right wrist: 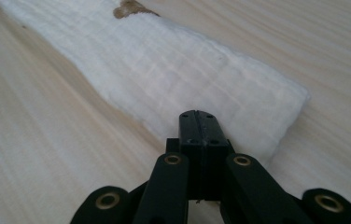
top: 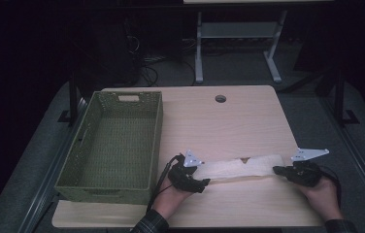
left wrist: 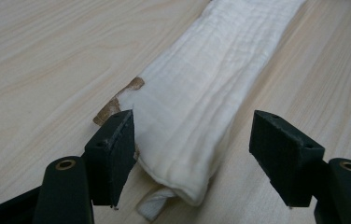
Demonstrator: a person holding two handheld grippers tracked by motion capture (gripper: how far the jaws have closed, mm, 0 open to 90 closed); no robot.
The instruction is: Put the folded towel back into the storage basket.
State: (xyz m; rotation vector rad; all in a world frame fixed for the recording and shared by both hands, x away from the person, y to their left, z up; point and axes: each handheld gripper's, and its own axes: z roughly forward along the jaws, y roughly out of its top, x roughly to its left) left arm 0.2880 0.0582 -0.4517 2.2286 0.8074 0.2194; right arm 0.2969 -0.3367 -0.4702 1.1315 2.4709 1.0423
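Cloth folded into a long strip, basket not yet used.
My left gripper [left wrist: 192, 158] stands wide around the cloth [top: 241, 166] end near the table [top: 229, 121] front edge; my right gripper [right wrist: 197, 122], jaws together, rests at the other end; the basket [top: 157, 141] has nothing inside.

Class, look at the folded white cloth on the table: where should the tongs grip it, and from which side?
Probably grip the folded cloth at its short ends, coming in along its length from each side: it lies flat as a long narrow strip, so only the ends offer an edge to pinch.

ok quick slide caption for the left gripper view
Left gripper open astride the near end of a folded white cloth on the wooden table.
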